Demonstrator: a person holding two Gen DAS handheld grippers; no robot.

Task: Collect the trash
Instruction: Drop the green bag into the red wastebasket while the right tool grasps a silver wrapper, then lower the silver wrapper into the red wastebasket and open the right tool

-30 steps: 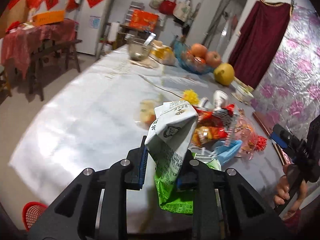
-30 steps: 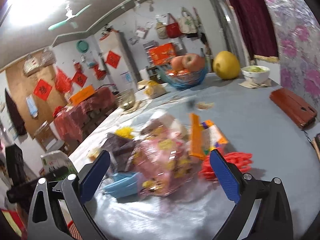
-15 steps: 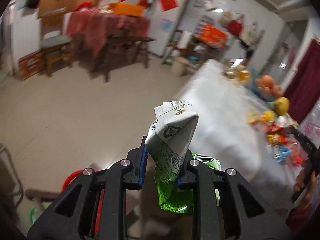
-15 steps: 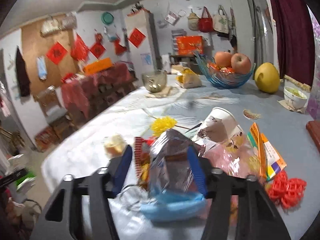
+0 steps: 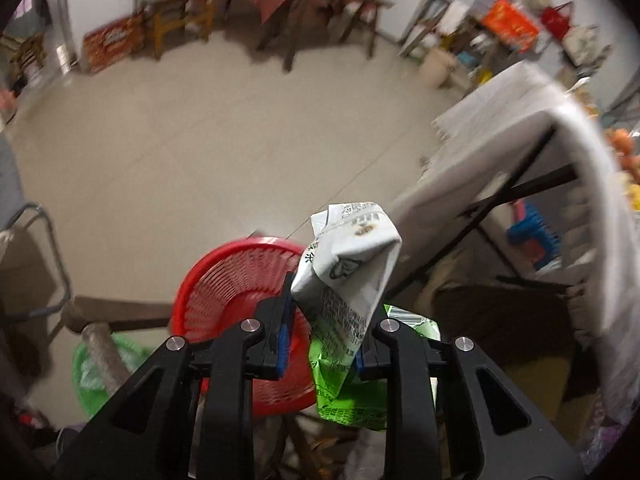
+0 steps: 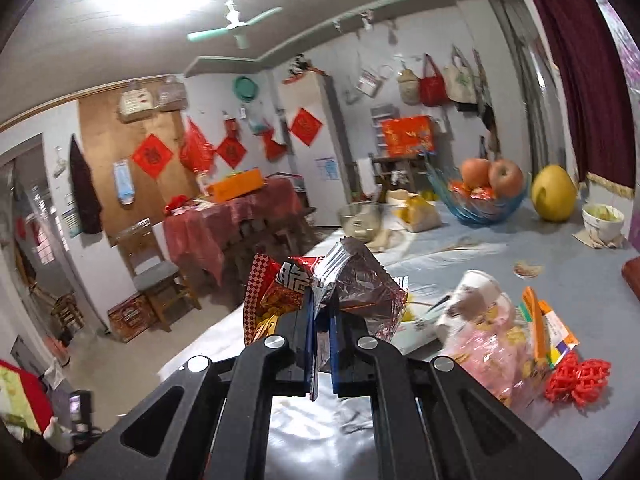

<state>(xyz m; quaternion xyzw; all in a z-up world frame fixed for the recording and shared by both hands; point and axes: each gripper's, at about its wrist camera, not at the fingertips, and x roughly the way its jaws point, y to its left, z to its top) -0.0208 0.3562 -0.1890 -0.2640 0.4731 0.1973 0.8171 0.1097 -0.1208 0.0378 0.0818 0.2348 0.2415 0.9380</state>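
My left gripper [image 5: 320,336] is shut on a crumpled white and green snack bag [image 5: 344,280], which sticks up between the blue pads. It hangs over the floor, just right of and above a red mesh basket [image 5: 236,280]. My right gripper [image 6: 322,320] is shut on a silver foil wrapper [image 6: 356,280] with a red checked wrapper [image 6: 276,292] bunched beside it, lifted above the grey table [image 6: 480,252]. More trash lies on the table to the right: a paper cup [image 6: 472,296], a pink plastic bag [image 6: 492,344], an orange packet [image 6: 540,324].
A green bag [image 5: 96,372] and a stool leg [image 5: 104,344] sit left of the basket. The folding table's edge [image 5: 520,128] and dark legs are at right. On the table stand a blue fruit bowl [image 6: 480,200], a yellow pomelo [image 6: 554,194], a white bowl [image 6: 602,222] and red plastic links [image 6: 576,378].
The left gripper swung off the table and down, so the red basket now lies under the bag. The right gripper closed on the foil and red wrappers and lifted them from the pile.
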